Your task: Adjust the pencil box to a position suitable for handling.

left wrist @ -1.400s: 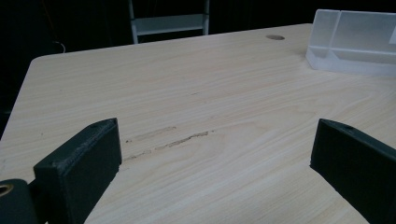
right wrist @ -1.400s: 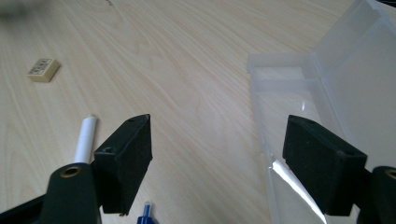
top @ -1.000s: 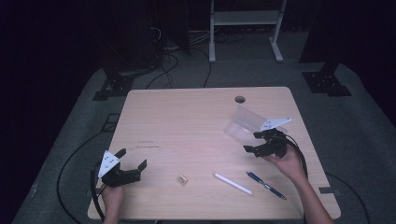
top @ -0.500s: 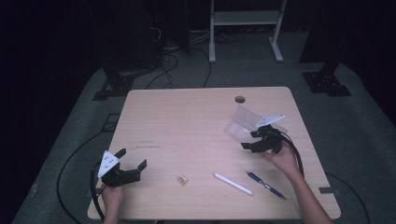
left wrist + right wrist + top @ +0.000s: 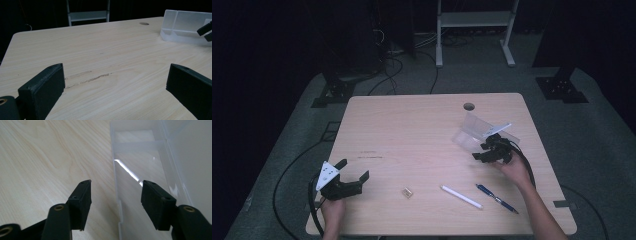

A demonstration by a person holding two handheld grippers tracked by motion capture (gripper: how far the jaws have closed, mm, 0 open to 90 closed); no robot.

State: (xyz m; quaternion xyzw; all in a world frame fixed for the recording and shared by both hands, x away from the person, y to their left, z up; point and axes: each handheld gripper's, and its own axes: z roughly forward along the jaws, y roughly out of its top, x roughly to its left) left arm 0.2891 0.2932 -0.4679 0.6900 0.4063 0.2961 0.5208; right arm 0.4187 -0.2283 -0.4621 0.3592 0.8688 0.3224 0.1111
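Clear box: a see-through, open-lidded plastic case with dividers (image 5: 477,131) lies on the right half of the pale wooden table (image 5: 412,130), below the small round cable hole (image 5: 469,106). In the left gripper view it sits at the far right (image 5: 185,27), with two inner compartments showing.
Box edge: in the right gripper view the near side wall of the case (image 5: 117,182) runs up between the two black jaws, one jaw outside over bare wood, the other over the tray's inside.
Right gripper (image 5: 115,195): jaws part-way apart and just been closing, straddling that wall; the pads do not press on it. In the high view it sits at the case's lower right corner (image 5: 492,150), held in the person's right hand (image 5: 514,167).
Left gripper (image 5: 349,172): jaws spread wide with nothing between them, low over bare wood near the table's front left, well apart from the case; held in the left hand (image 5: 332,212).
White pen: a slim white stick-shaped pen (image 5: 461,196) lies slanted near the front edge, below the case.
Blue pen: a dark blue pen (image 5: 497,198) lies just right of the white one, beside the right forearm.
Small tan block: a tiny tan piece (image 5: 406,192) rests between the left gripper and the white pen.
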